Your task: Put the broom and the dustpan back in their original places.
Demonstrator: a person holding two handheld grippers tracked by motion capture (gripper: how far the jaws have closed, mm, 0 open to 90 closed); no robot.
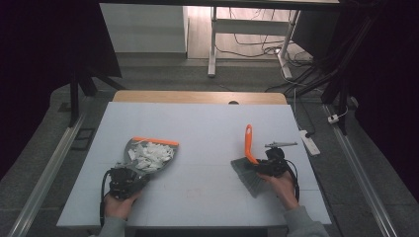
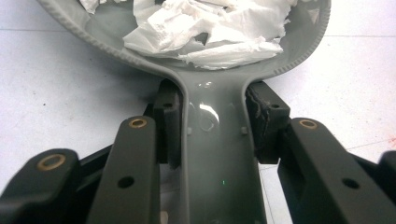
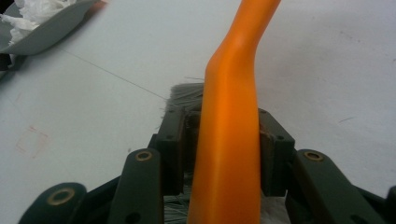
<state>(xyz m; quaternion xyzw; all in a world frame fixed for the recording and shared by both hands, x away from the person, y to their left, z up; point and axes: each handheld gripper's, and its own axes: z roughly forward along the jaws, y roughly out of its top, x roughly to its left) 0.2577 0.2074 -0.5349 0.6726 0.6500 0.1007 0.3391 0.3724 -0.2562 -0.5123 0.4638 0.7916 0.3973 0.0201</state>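
High view: the left hand-held gripper (image 1: 123, 181) is clamped on the grey dustpan (image 1: 148, 159) handle, the pan lying on the white surface (image 1: 207, 128) heaped with torn white paper scraps (image 1: 150, 155). Well apart to the right, the right hand-held gripper (image 1: 267, 167) has its pads pressed on the brush (image 1: 249, 163) by its orange handle, bristles resting on the surface.

Two black handheld grippers, left gripper (image 1: 129, 178) and right gripper (image 1: 267, 167), each trail a black cable, and the right carries a grey three-cornered plate (image 1: 280, 144) on top. Up close, their matte black jaws show brass-coloured rivets (image 2: 137, 123) and small round holes along jointed links. The person wears grey sleeves (image 1: 305, 224) at both wrists.
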